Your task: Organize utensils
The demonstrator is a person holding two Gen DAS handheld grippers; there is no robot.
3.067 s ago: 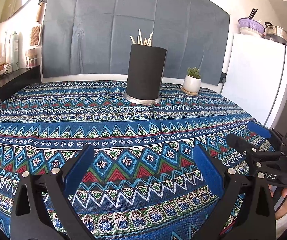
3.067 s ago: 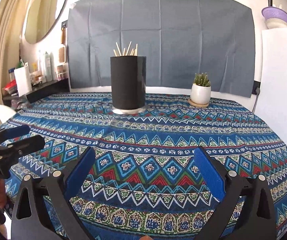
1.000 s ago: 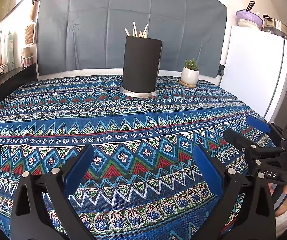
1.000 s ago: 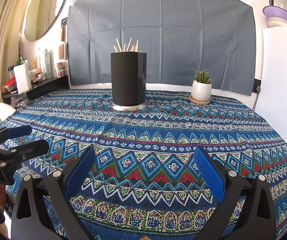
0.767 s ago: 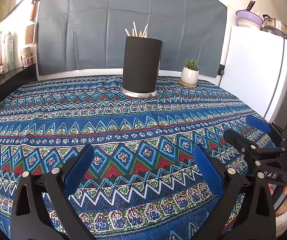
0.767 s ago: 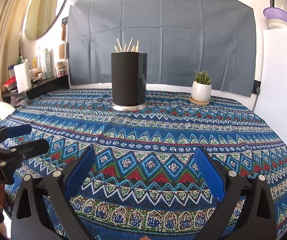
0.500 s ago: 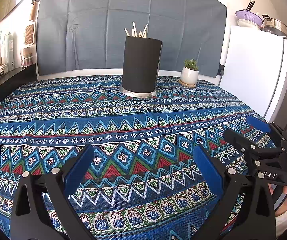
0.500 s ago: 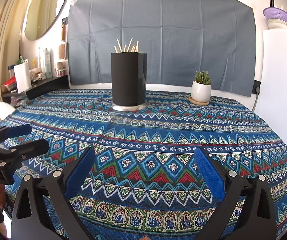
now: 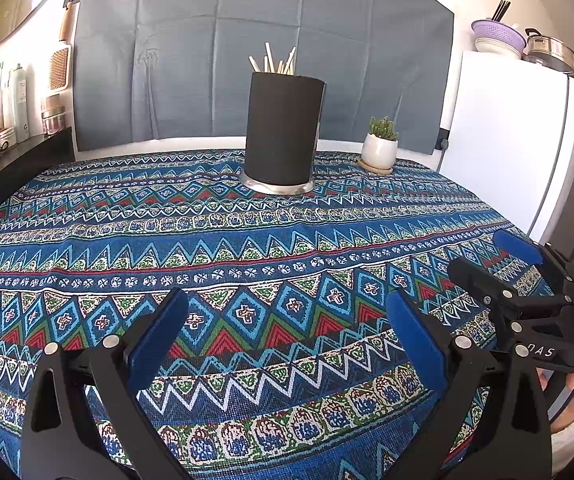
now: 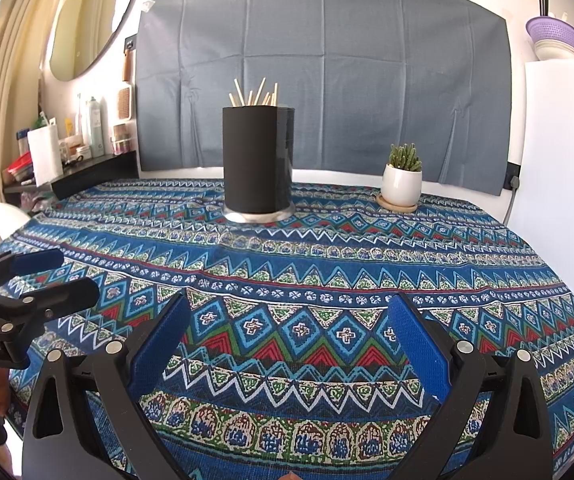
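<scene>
1. A tall black cylindrical holder (image 9: 283, 130) stands upright on a silver base at the far middle of the surface (image 9: 247, 248), which is covered by a blue patterned cloth.
2. Pale wooden sticks, probably chopsticks (image 9: 275, 62), stand in the holder. Only their top ends show above the rim, long axis near vertical, fanning slightly outward. The right wrist view shows about 6 tips; the exact count is unclear.
3. A small white pot with a green succulent (image 9: 381, 148) sits on a round coaster to the right of the holder, apart from it.
4. Behind the surface hangs a grey cloth (image 10: 323, 80). A white fridge (image 9: 503, 152) stands at the right with a purple colander (image 9: 495, 34) and a metal pot (image 9: 553, 54) on top. A dark shelf (image 10: 87, 172) at the left carries bottles and a paper roll.
5. The left tongs (image 9: 287, 332) hover over the near edge of the surface, their 2 blue-padded fingers spread wide with nothing between them.
6. The right tongs (image 10: 291, 336) hover likewise, spread wide and empty, just beside the left ones.
7. The cloth between both tongs and the holder is bare, so nothing blocks the way.
</scene>
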